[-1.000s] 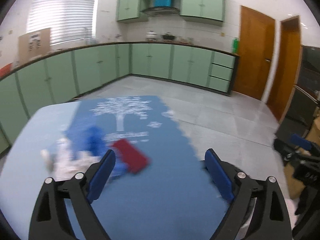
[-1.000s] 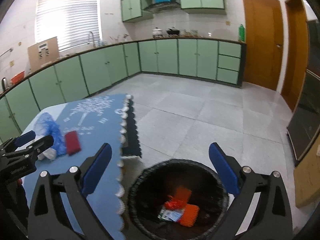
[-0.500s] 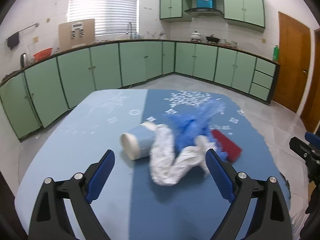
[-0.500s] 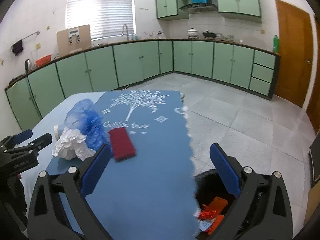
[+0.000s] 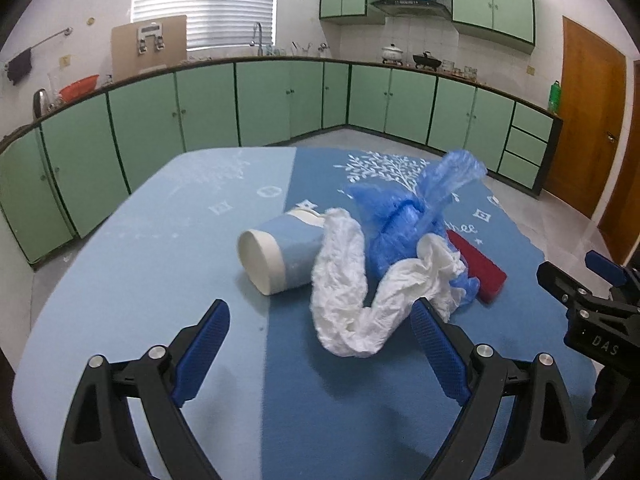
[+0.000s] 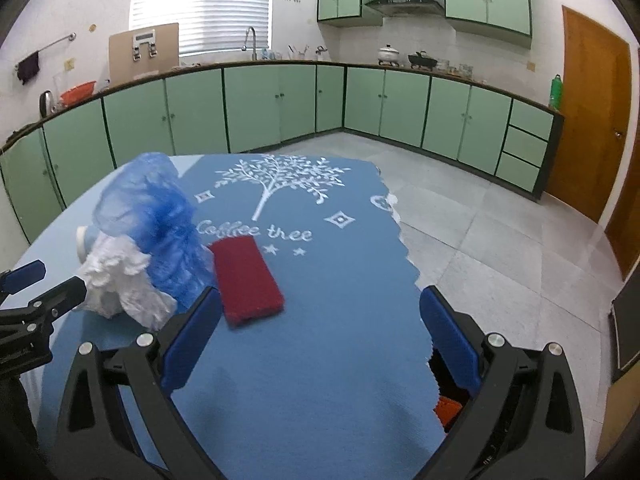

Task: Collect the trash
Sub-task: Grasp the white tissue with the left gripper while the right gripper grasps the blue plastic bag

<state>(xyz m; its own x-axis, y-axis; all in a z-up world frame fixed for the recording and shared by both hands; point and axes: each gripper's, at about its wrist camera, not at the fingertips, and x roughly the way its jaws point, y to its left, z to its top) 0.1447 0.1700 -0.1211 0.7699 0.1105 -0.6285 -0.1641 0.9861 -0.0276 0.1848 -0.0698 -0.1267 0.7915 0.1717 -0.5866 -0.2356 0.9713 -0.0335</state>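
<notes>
Left tongs (image 5: 318, 354) gape wide, empty, low over the desk (image 5: 172, 240). The crumpled white tissue (image 5: 352, 292) lies directly ahead between the fingers, long axis snaking away toward the blue bag (image 5: 404, 216). Right tongs (image 6: 320, 342), likewise wide and empty, stand farther off; left is nearer.

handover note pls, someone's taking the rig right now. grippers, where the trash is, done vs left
Left gripper: open, empty, facing the pile.
Right gripper: open, empty, red cloth just ahead.
On the table: paper cup on its side, crumpled white paper, blue plastic bag, red cloth, all bunched together.
Done: nothing lifted from this pile.
Left: grab each piece and bin it.
</notes>
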